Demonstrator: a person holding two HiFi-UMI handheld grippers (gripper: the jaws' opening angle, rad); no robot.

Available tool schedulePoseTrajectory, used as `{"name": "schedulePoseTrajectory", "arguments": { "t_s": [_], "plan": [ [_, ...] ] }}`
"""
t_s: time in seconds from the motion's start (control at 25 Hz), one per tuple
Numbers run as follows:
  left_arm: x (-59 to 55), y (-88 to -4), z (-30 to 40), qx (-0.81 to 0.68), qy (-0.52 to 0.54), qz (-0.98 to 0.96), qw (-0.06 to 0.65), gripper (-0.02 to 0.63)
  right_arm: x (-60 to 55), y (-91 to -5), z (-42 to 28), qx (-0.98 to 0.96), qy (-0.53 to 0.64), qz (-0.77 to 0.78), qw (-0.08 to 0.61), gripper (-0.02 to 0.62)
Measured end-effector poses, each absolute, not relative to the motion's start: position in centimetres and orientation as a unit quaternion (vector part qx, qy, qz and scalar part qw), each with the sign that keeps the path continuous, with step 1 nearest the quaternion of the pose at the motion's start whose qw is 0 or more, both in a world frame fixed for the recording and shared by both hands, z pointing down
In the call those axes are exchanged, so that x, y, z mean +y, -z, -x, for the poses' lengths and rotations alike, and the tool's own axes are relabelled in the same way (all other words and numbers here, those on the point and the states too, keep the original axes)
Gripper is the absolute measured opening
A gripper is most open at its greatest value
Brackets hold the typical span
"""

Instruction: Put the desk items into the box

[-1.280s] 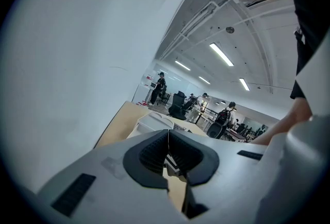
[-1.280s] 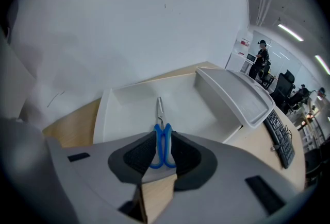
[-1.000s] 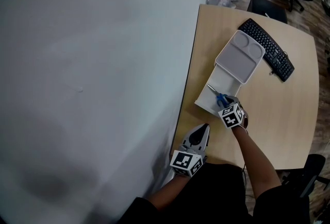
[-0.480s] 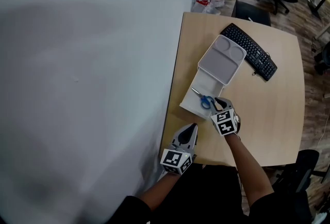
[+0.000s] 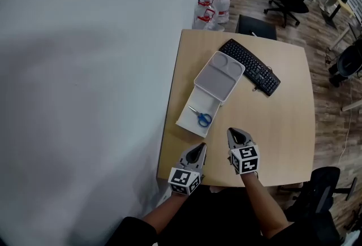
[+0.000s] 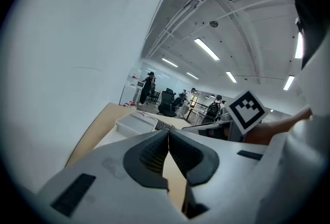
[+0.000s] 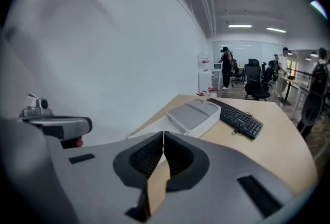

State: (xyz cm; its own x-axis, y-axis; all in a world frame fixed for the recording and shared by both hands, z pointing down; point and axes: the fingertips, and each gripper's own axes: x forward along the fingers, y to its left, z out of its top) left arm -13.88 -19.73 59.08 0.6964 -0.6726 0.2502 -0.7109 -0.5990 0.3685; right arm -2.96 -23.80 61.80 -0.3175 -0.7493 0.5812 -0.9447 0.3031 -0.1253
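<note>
Seen from above, a pale wood-grain desk (image 5: 283,126) stood against a smooth grey wall (image 5: 85,81). Upper centre lay a shallow white plastic box (image 5: 184,121), rectangular and open. Its moulded lid (image 5: 219,74), with rounded corners and two sunken panels, was tipped back at the far end. Inside the box rested a pair of scissors (image 5: 201,117) with blue loop handles and thin metal blades. A black keyboard (image 5: 250,67) lay at a slant just right of the lid.

At the lower centre, near the desk's front edge, were the left gripper (image 5: 199,147) and the right gripper (image 5: 233,132), grey plastic with ribbed dark pads. Both were well apart from the box. The left gripper's jaws met at the tips with nothing between them. The right gripper's jaws had just been closing and now pressed together, also empty.

Only the head view showed the scissors. The gripper views met the box low and side-on, its contents hidden. They alone showed strip lights overhead and people standing in the distant office. The left gripper view also caught the right gripper's black-and-white marker cube (image 6: 246,110).
</note>
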Motion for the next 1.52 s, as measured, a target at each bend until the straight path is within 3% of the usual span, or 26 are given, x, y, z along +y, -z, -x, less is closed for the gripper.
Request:
{"name": "schedulePoseTrajectory", "arguments": {
  "t_s": [0.24,0.44,0.72,0.88,1.16,1.52],
  "plan": [
    [-17.1,-55.4,7.2,-0.373,-0.051,-0.909,0.177,0.015,-18.5,-56.7,-2.5,-0.790,-0.213,-0.553,0.156,0.063],
    [-13.1,-51.9,0.6,-0.369,-0.048,-0.911,0.178,0.015,-13.4,-52.8,-9.8,-0.787,-0.189,-0.572,0.130,0.063],
    [-5.8,-49.2,-9.2,-0.363,-0.041,-0.918,0.151,0.015,-5.2,-51.4,-19.4,-0.783,-0.152,-0.583,0.153,0.063],
    [-1.8,-49.2,-13.1,-0.370,-0.036,-0.917,0.142,0.015,-1.3,-50.7,-23.0,-0.793,-0.141,-0.578,0.130,0.063],
    [3.7,-48.1,-15.1,-0.423,-0.022,-0.896,0.136,0.015,4.7,-51.0,-25.8,-0.813,-0.146,-0.555,0.099,0.061],
    [6.5,-48.1,-13.9,-0.440,-0.017,-0.890,0.118,0.015,7.1,-49.2,-26.7,-0.803,-0.111,-0.576,0.106,0.060]
  ]
}}
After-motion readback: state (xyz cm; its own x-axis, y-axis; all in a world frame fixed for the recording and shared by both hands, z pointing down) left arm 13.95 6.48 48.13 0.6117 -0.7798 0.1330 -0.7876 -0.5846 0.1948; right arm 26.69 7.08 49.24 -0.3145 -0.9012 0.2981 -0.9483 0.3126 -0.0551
